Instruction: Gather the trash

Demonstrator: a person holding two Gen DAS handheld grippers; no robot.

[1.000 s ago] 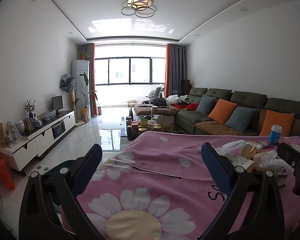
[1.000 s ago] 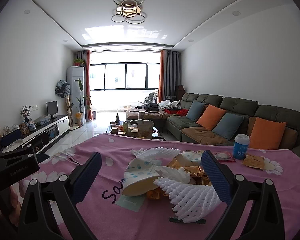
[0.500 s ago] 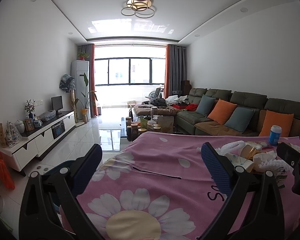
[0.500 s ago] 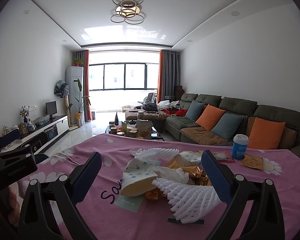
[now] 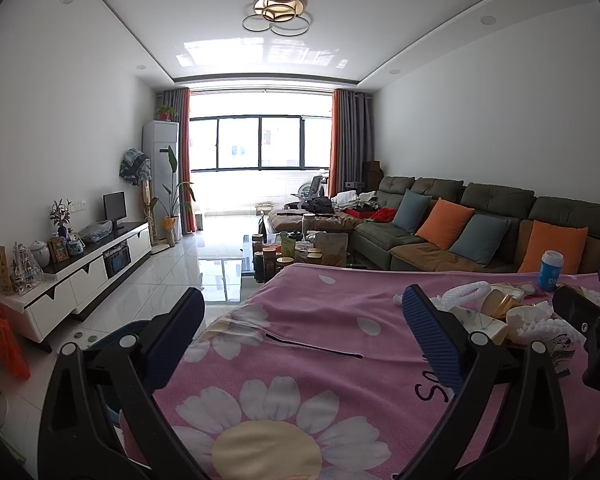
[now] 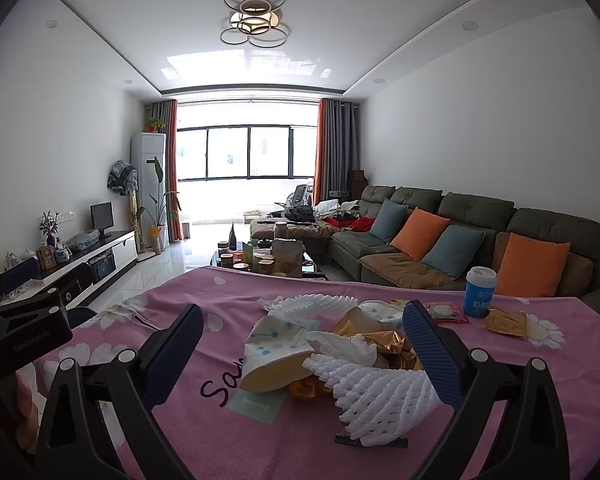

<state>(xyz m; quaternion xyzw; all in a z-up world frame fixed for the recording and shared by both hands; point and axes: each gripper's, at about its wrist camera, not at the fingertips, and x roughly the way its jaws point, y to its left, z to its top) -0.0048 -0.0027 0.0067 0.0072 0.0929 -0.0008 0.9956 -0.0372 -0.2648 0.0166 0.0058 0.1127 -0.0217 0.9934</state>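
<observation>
Trash pile [image 6: 340,356] between right gripper's [image 6: 302,350] spread jaws

A heap of trash lies on the desk [image 6: 172,320], near its middle: a paper cup [image 6: 276,354] on its side at the left of the heap, a foam net sleeve [image 6: 384,396] at the near right touching it, crumpled foil [image 6: 384,342] between and behind them, and a second foam sleeve [image 6: 316,304] at the far edge of the heap. To the right of the heap stands a lidded cup [image 6: 480,292], upright, with a flat packet [image 6: 446,313] just left of it and another packet [image 6: 504,322] just near-right. Beyond the far edge of the desk is a low table [image 6: 260,260] crowded with jars. A sofa [image 6: 460,240] runs along the right wall, a TV cabinet [image 6: 100,256] along the left, and a window [image 6: 248,152] at the far end.
</observation>
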